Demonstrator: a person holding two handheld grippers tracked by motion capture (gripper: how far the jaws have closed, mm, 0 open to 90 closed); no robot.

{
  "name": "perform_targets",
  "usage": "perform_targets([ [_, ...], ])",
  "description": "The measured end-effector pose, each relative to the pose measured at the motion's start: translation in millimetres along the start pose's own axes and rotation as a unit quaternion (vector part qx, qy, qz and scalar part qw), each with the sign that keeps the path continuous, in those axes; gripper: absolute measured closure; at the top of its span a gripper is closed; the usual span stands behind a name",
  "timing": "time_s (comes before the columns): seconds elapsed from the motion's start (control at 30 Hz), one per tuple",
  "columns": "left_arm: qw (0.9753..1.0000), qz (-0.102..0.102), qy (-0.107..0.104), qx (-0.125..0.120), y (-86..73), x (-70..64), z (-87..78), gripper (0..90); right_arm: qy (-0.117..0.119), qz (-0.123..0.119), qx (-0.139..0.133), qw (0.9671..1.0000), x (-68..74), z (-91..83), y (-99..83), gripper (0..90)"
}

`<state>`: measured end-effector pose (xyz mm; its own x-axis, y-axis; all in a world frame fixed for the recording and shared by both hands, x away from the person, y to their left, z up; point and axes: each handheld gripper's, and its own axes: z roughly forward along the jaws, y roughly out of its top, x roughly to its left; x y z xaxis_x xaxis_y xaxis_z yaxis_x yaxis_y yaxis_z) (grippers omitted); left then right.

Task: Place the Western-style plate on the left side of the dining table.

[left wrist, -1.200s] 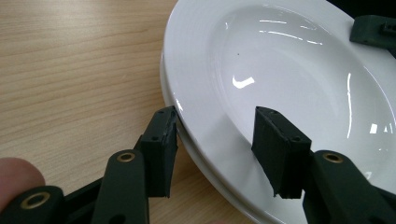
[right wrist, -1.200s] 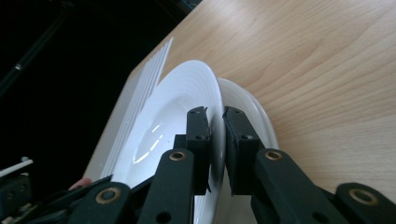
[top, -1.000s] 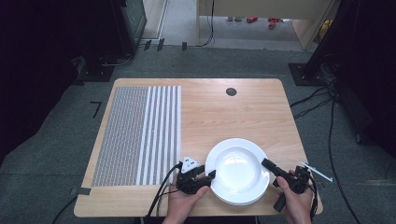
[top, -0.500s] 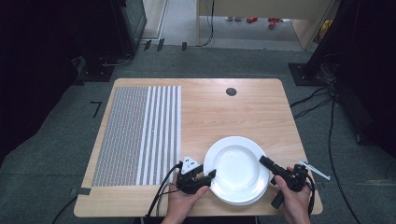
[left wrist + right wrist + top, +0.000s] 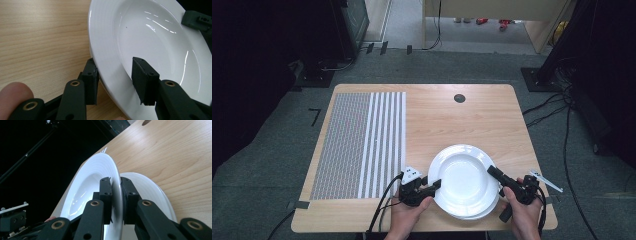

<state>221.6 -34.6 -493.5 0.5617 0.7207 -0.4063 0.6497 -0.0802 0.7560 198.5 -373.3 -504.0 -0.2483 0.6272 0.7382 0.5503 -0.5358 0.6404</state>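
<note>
Your right gripper (image 5: 115, 195) has its jaws closed on the right rim of the upper plate (image 5: 464, 177), which lies at the near right of the table (image 5: 472, 117). Your left gripper (image 5: 120, 82) straddles that plate's left rim, one jaw under it and one over the bowl, with a gap remaining; the jaws are not yet clamped. The upper plate is tilted, its right edge raised off a second plate (image 5: 150, 190) directly beneath it. Both grippers face each other across the plate, so the rim runs crosswise to each pair of jaws. Closing the left jaws appears to be the next requirement. The striped mat (image 5: 362, 142) lies well apart at the left; the cable hole (image 5: 459, 98) lies far. Nothing obstructs a lift except the lower plate.
</note>
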Motion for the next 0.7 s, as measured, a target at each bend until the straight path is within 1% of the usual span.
perform_targets([
  [0.03,1.0,-0.001,0.005,-0.003,0.6,-0.4,-1.1,59.3,0.004,0.003,-0.001,1.0,1.5,-0.2,-0.2,82.5],
  [0.13,0.9999,-0.006,0.007,-0.005,1.5,0.0,-2.3,60.2,0.005,0.003,-0.003,1.0,3.3,-0.1,-0.4,82.5],
  [0.2,0.9999,-0.013,0.004,-0.008,2.8,1.4,-3.7,61.0,0.007,0.001,-0.004,1.0,4.9,0.5,-0.4,82.5],
  [0.3,0.9997,-0.021,-0.003,-0.012,5.5,3.0,-7.3,62.3,0.007,0.006,-0.007,0.9999,7.5,1.7,0.0,82.5],
  [0.4,0.9994,-0.028,-0.013,-0.016,9.7,4.5,-12.0,63.6,0.01,0.005,-0.01,0.9999,10.5,3.1,1.8,82.3],
  [0.43,0.9993,-0.03,-0.015,-0.019,11.1,5.0,-13.5,64.1,0.013,0.006,-0.012,0.9998,13.8,4.8,4.0,82.2],
  [0.47,0.9993,-0.03,-0.015,-0.02,12.4,5.6,-15.0,64.1,0.013,0.006,-0.012,0.9998,13.8,4.8,4.0,82.2],
  [0.57,0.9989,-0.035,-0.019,-0.024,15.9,9.7,-19.4,64.5,0.016,0.002,-0.015,0.9998,19.6,8.9,6.8,82.2],
  [0.7,0.9986,-0.042,-0.015,-0.028,20.9,17.3,-27.3,64.9,0.02,0.002,-0.013,0.9997,28.2,18.3,8.3,82.3],
])
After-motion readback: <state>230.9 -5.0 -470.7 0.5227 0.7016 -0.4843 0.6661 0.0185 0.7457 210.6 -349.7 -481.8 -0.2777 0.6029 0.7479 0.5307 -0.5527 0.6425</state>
